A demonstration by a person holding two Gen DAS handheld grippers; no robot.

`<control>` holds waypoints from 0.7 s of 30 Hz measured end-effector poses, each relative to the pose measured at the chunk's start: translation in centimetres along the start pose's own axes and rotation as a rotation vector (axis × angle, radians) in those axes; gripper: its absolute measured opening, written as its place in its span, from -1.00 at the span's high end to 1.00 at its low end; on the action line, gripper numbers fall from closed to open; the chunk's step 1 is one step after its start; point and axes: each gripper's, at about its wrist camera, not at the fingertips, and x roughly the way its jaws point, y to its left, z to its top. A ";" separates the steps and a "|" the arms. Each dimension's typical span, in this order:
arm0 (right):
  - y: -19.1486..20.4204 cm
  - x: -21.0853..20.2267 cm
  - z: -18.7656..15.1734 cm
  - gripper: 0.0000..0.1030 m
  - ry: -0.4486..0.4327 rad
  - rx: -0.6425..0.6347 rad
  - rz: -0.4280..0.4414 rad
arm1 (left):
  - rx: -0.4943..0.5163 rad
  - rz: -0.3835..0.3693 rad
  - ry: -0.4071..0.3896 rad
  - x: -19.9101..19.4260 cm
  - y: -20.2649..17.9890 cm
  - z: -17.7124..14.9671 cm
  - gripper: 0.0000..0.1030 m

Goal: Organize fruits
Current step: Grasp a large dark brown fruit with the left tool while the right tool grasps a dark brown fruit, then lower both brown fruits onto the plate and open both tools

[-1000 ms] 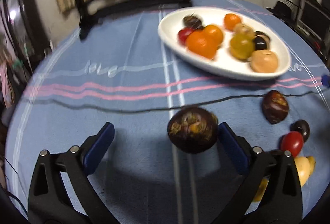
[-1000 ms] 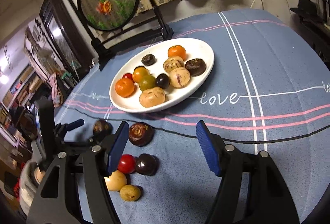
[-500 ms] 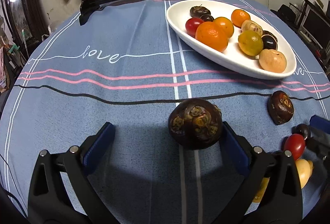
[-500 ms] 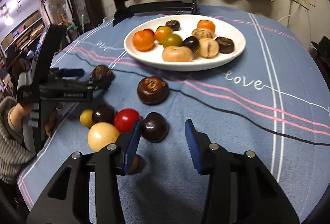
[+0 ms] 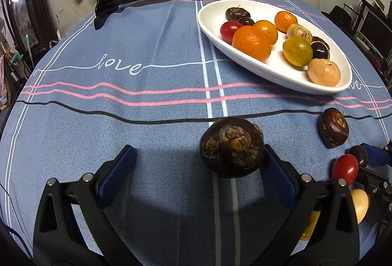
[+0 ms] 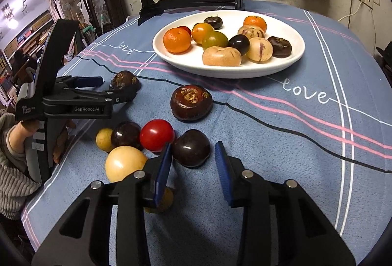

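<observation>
In the right wrist view, the right gripper (image 6: pixel 192 168) is seen at the bottom centre, its jaws closing around a dark round fruit (image 6: pixel 191 148); the left pad is against it, while a narrow gap is left at the right pad, so it is not yet gripped. Just left of it, a red tomato (image 6: pixel 156 135), a pale yellow fruit (image 6: pixel 125 163) and other small fruits are clustered on the blue tablecloth (image 6: pixel 294 143). In the left wrist view, the left gripper (image 5: pixel 196 168) is spread wide, with a brown chestnut-like fruit (image 5: pixel 231 147) resting against its right pad only. Farther up, the white plate (image 6: pixel 289 63) is loaded with oranges and other fruits.
</observation>
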 end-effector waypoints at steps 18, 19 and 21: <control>0.1 -0.1 0.3 0.40 -0.011 0.005 -0.006 | 0.046 -0.131 -0.071 -1.3 -1.2 -0.2 0.08; 0.0 -0.2 0.3 0.40 -0.015 0.007 -0.009 | 0.048 -0.133 -0.084 -1.5 -1.3 -0.2 0.08; -0.4 -0.7 0.5 0.40 -0.034 0.023 -0.011 | 0.059 -0.113 -0.117 -2.2 -1.6 -0.2 0.08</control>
